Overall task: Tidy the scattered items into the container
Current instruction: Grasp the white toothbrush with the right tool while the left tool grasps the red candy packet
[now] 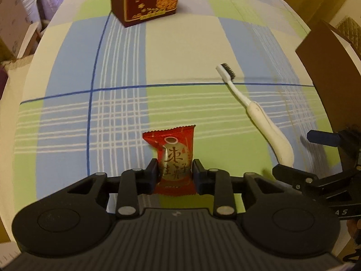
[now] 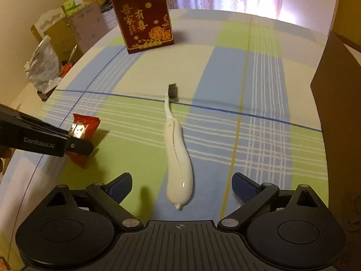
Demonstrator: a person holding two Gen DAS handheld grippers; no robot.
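Observation:
My left gripper is shut on a red candy packet, which stands up between its pads just above the checked cloth. The same red candy packet shows in the right wrist view, partly behind the left gripper. A white toothbrush with dark bristles lies on the cloth, its thick handle end between the spread fingers of my right gripper, which is open and not touching it. The toothbrush also lies right of the candy, with the right gripper at its handle end.
A dark red gift bag with gold print stands at the far side of the cloth. A brown cardboard box wall rises at the right edge. Bags and boxes are piled beyond the left edge.

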